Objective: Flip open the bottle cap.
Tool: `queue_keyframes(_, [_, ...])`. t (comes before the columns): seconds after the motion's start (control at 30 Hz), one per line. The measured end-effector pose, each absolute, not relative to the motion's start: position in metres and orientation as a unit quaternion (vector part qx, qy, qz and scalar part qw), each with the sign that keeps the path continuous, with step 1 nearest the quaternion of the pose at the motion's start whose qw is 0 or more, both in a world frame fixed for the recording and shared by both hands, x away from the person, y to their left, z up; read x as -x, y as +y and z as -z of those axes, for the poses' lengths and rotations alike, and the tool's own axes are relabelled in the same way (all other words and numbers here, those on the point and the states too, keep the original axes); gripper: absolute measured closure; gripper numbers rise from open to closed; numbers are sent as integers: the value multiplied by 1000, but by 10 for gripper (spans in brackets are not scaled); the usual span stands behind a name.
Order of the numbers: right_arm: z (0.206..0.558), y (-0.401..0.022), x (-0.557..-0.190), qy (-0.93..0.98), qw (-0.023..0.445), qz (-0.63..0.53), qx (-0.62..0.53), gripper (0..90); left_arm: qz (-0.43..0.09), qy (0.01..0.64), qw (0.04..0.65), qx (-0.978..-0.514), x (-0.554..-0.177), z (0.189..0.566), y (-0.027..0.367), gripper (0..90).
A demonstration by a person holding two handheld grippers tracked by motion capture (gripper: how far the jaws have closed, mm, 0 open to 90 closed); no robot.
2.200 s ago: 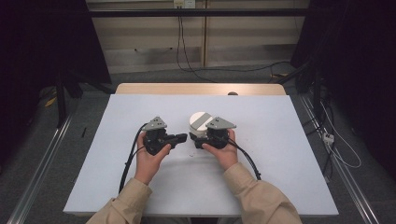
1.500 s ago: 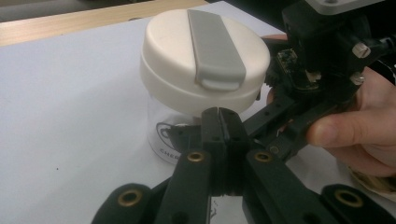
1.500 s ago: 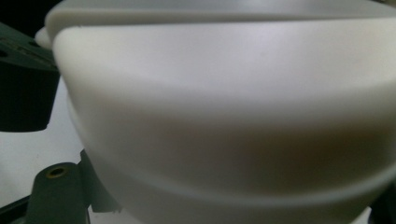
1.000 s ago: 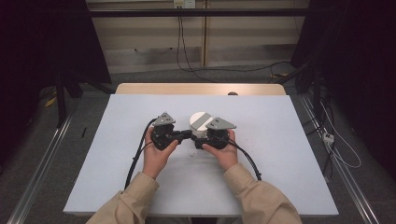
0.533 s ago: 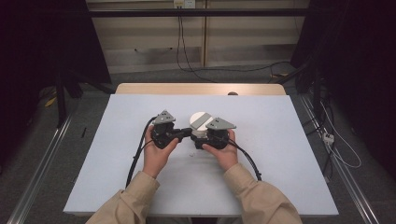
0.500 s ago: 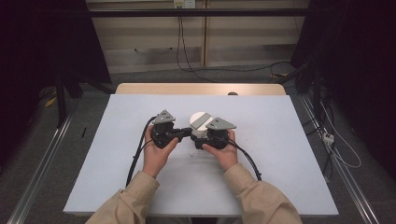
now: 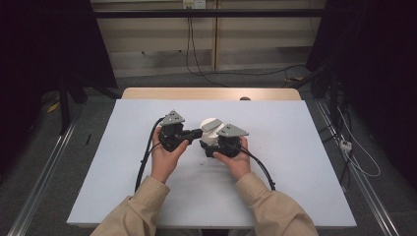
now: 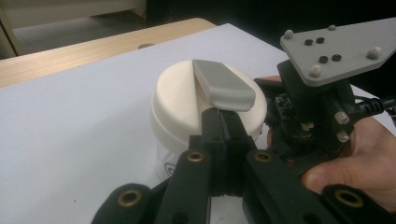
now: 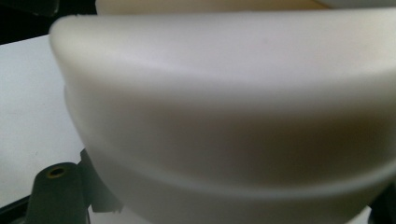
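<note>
- The left gripper (image 7: 195, 132) has been carried rightward across the sheet since the earliest frame, from a spot apart from the white container (image 7: 210, 132) to one right against it; over the last second barely any drift is seen.
- In the left gripper view its jaws are seen pressed flat together, nothing between them, the closed tip set just under the near end of the grey tab (image 8: 223, 85) on the container's lid (image 8: 187, 95).
- Whether the tip actually touches the tab or the lid rim cannot be settled; it is close enough to look like contact.
- The right gripper (image 7: 212, 146) has been kept where it was throughout, hard against the container's side.
- In the right gripper view the container's cream wall (image 9: 224, 121) is pressed up against the lens, so the jaws' closure cannot be read from the picture. They are taken as clenched on the container, steadying it.
- The container is standing upright near the middle of the white table cover (image 7: 123, 187), between the two hands, its grey tab lying across the lid top.
- Judged from this, the approach is finished and the lid work is about to be started: the tab is likely to be pried or pushed by the closed left tip while the body is braced.
- The lid is seated, not yet lifted.
- The cables (image 7: 142, 164) trail back toward the person's beige sleeves (image 7: 275, 206).
</note>
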State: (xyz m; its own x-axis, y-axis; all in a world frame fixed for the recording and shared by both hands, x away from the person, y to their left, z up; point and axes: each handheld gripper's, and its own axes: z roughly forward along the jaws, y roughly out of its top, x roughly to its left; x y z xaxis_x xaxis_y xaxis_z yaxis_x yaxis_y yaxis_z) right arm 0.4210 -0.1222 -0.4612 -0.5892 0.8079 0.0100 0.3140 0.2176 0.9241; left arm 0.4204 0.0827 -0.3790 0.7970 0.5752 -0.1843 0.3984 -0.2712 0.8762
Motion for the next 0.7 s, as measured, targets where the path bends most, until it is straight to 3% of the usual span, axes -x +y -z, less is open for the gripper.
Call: queue_keyframes(0.7, [461, -122, -421, 740, 248, -496, -381, 185, -87, 306, 516, -795, -429, 368, 75, 900])
